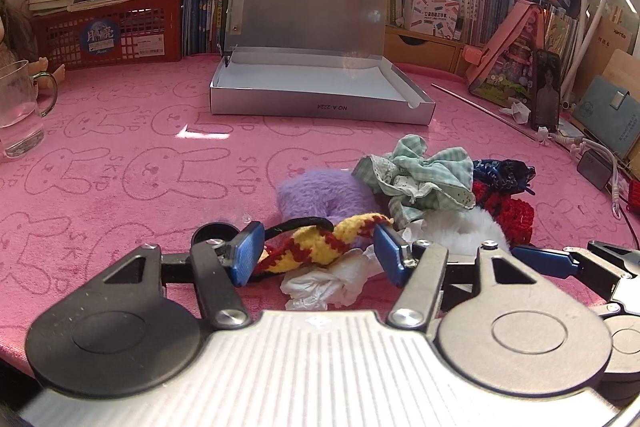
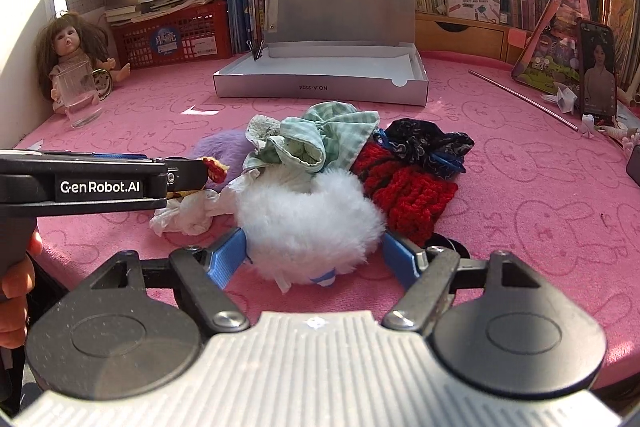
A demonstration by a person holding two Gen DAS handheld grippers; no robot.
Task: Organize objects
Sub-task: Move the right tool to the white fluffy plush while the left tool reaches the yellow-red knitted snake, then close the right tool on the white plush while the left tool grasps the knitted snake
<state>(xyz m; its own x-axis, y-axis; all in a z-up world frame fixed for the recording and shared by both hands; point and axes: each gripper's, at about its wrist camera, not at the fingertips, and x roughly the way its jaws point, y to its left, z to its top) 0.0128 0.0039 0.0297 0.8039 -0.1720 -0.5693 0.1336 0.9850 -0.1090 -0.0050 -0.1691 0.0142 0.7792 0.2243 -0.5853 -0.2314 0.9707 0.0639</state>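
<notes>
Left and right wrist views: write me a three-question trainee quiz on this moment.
1. True or false: the box lid is open.
2. What lies between the left gripper's pads: A) yellow-red band, B) glass, C) doll?
3. The right gripper straddles which scrunchie?

Key:
1. True; the box holds nothing visible.
2. A; the pads look apart, not clamped.
3. The white scrunchie, in front of the green one.

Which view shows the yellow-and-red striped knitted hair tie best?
The left wrist view: the yellow-and-red striped knitted hair tie lies in full between the open left gripper. The right wrist view shows only its tip.
</notes>
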